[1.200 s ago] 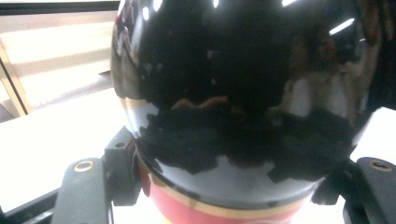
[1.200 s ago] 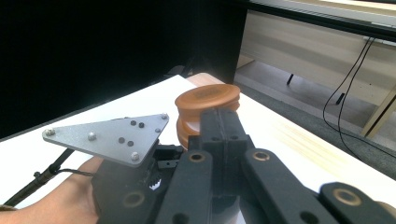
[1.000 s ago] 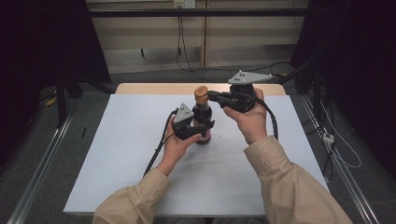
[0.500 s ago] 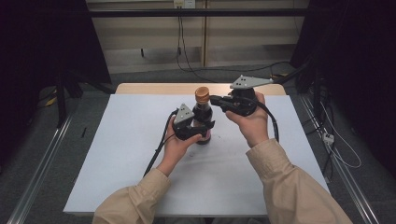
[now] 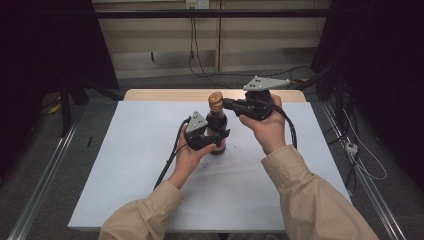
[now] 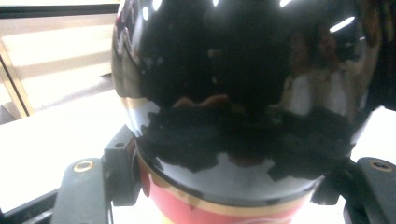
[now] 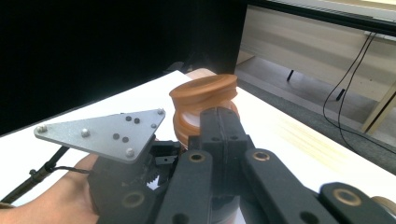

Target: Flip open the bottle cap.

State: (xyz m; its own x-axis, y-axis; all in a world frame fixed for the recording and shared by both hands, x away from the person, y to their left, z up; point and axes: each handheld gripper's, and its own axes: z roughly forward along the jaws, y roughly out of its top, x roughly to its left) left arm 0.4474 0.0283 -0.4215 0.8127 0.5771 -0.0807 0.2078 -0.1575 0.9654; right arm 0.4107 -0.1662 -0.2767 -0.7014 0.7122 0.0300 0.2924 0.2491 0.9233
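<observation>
glossy round black bottle [image 5: 218,131], ridged cap [image 5: 215,100]

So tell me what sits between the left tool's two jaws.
The dark bottle: in the left gripper view its glossy body and red label band fill the gap between the left tool's jaws, which press on both sides.

Both forearms, in beige sleeves, come in from the bottom of the high view and angle toward the middle of the worktop. The left hand [image 5: 192,152] holds the left gripper [image 5: 216,141] low and level, its jaws clamped tight. The right hand [image 5: 265,125] carries the right gripper [image 5: 227,104] higher, pointing leftward, jaws fully closed together.
</observation>
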